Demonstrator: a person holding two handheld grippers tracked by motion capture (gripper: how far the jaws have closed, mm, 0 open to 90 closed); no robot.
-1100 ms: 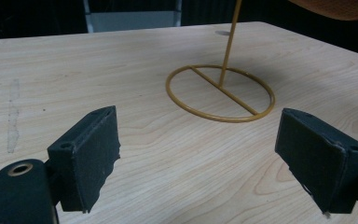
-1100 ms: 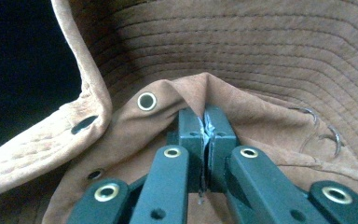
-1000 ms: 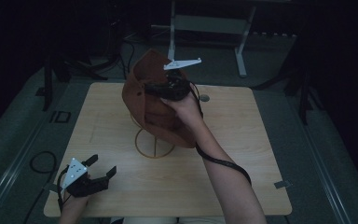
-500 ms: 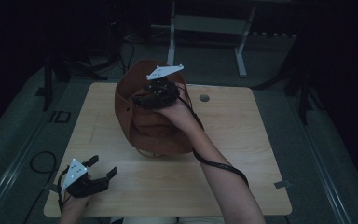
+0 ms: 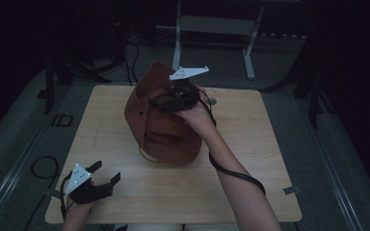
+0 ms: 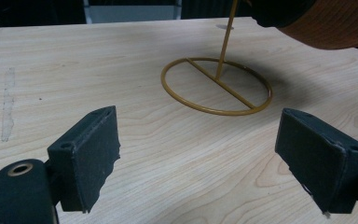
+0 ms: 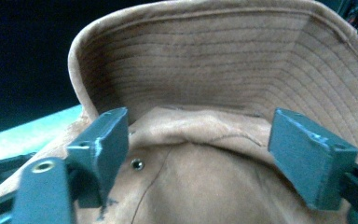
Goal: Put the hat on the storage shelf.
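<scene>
A brown leather hat (image 5: 161, 127) sits over a gold wire stand in the middle of the wooden table (image 5: 250, 183). My right gripper (image 5: 155, 102) is at the hat's top, open. In the right gripper view its wide-apart jaws (image 7: 198, 140) frame the hat's crown and upturned brim (image 7: 205, 70) with nothing pinched. My left gripper (image 5: 105, 172) rests open near the table's front left corner. The left gripper view looks between its spread jaws (image 6: 200, 158) at the stand's ring base (image 6: 216, 86), with the hat's edge (image 6: 335, 23) above it.
A small round disc (image 5: 213, 101) lies on the table behind the right hand. A strip of tape (image 5: 291, 190) sticks out at the table's right edge. A metal frame (image 5: 212, 24) stands on the floor behind, and a cable loop (image 5: 43, 168) lies at the left.
The hat has come down over the stand and now hides most of the ring base. The right gripper swung left, then back a little. The left gripper has stayed put.
</scene>
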